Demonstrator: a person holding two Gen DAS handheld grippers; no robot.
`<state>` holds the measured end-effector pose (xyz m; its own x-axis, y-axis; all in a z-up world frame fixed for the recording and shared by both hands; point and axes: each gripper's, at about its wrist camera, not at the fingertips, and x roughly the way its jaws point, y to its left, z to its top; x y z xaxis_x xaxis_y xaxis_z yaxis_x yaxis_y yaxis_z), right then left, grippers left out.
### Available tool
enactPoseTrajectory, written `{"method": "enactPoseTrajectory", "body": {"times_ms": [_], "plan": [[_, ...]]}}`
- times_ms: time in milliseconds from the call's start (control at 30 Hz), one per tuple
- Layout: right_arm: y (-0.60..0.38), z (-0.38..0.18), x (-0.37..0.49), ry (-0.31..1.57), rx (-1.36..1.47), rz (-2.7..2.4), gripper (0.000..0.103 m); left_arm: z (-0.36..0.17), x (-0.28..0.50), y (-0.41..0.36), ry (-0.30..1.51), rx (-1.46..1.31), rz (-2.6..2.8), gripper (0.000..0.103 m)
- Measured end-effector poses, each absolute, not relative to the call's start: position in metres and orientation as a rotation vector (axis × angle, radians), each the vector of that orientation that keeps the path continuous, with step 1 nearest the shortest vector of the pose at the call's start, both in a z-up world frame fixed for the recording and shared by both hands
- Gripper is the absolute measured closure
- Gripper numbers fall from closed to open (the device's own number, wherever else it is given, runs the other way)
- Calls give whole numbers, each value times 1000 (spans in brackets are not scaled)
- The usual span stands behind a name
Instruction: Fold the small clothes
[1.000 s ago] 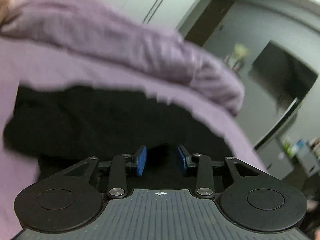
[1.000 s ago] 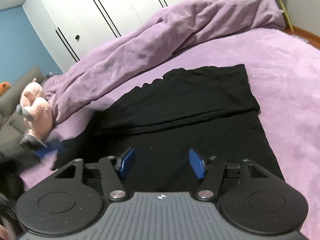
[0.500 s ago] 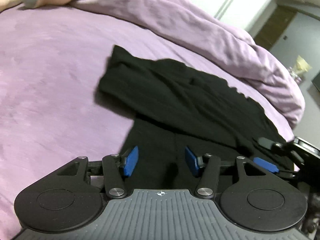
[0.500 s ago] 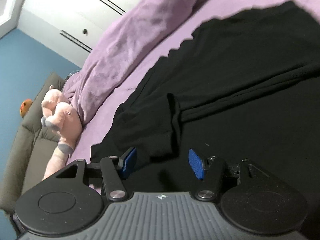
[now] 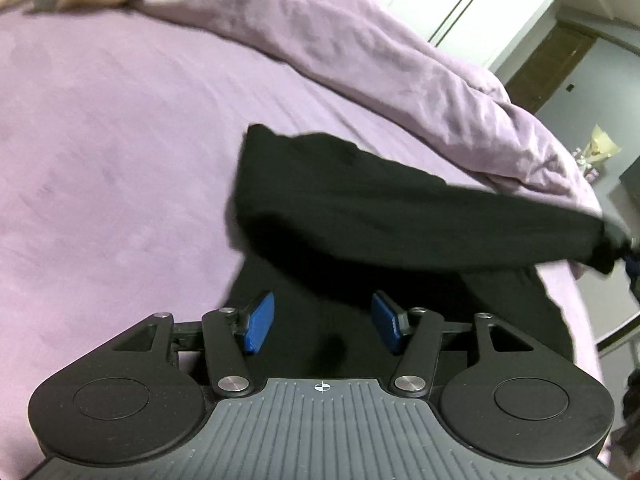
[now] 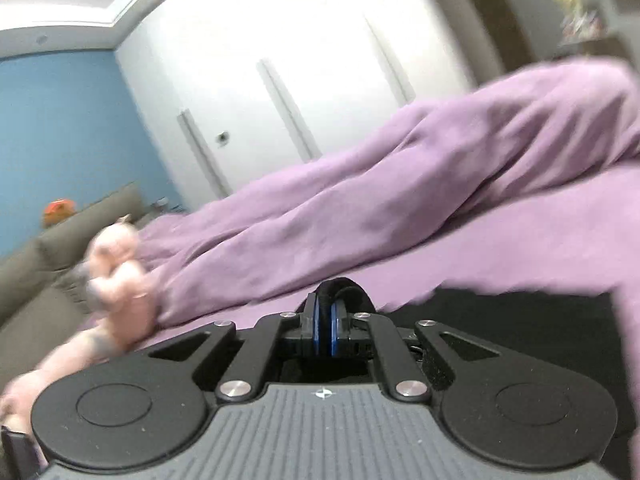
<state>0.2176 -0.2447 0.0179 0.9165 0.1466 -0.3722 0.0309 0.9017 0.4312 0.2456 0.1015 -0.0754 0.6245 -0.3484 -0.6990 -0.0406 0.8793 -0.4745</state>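
The right claw has just snapped closed and it has a pinch of black garment between its blue pads — a small loop of dark cloth bulges out just above the fingertips. In the left wrist view that same garment lies on the purple bed, one long fold drawn taut and lifted toward the right edge of the picture, where the cloth bunches to a point. The left claw has been opening and hangs with its jaws apart over the lower panel of the fabric; nothing is gripped, the pads clear of the cloth.

This is light, limp stuff, by the look of it — no stiffness at all, so it should sag and drag wherever it is unsupported. Best hold is on an edge or corner, through both layers, and the free corner nearest the left claw looks the natural partner. The crumpled duvet lies just behind, close enough to snag a wide swing.
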Motion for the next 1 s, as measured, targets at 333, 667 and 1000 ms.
{"method": "enactPoseTrajectory", "body": {"times_ms": [333,667,1000], "plan": [[-329,-81,205,706,615,-119,92,-82,260,74,902,-363,-175,41],[-327,-85,223,708,649,-58,93,-84,272,76,900,-335,-139,41],[-360,-48,210,626,553,-143,93,-82,285,79,884,-296,-117,39]]}}
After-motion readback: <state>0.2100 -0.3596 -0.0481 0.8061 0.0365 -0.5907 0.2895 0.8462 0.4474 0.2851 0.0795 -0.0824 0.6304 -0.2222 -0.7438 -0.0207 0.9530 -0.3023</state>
